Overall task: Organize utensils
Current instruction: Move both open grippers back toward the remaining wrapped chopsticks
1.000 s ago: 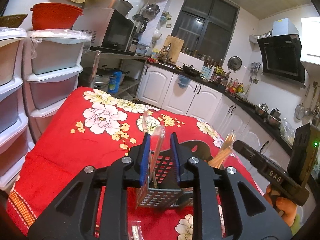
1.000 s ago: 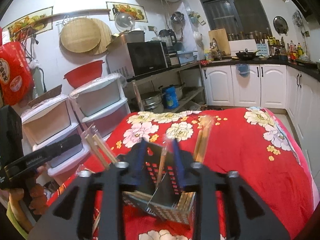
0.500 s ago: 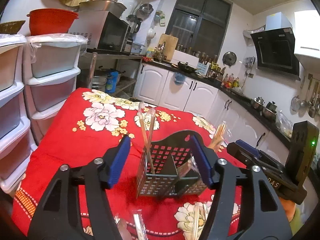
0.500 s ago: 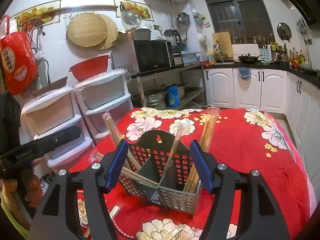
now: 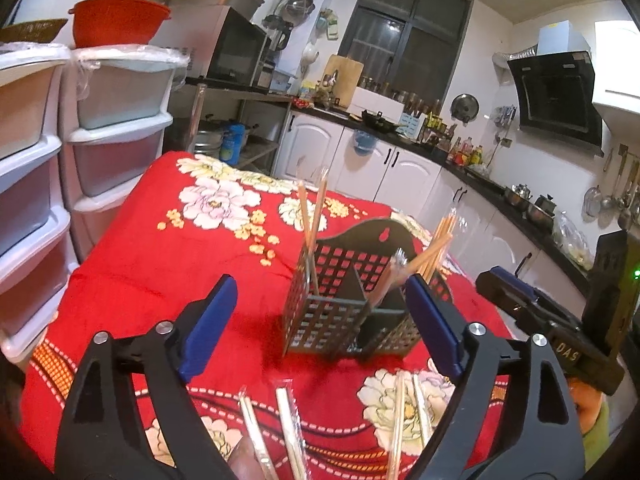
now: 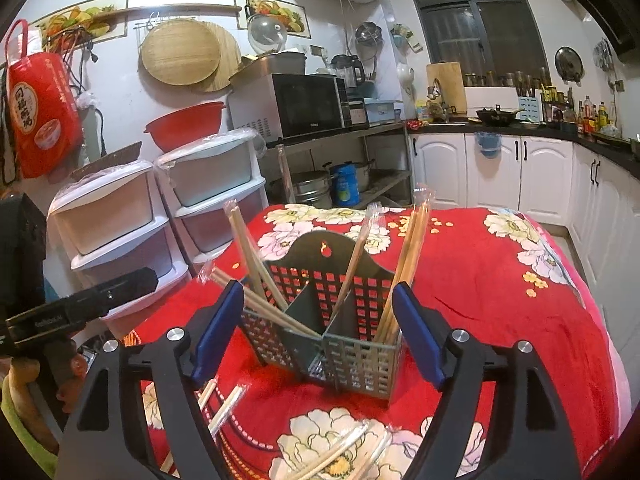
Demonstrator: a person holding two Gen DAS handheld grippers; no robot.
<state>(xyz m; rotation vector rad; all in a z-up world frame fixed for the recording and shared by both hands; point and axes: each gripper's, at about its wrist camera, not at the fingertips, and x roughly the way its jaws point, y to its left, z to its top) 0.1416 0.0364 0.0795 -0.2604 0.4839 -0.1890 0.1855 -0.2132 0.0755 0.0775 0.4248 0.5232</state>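
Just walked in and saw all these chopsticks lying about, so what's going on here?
A person holds a gripper in each hand and is sorting wrapped chopsticks into a dark perforated utensil holder on the red floral cloth. Several pairs already stand in its compartments. Both the left gripper and the right gripper have just been opening; nothing is between their fingers. More wrapped chopsticks lie loose on the cloth in front.

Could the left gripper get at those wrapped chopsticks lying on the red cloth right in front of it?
Probably yes. The left gripper is open and empty, and the wrapped chopsticks lie loose on the cloth just below it, nearer than the holder, with nothing over them.
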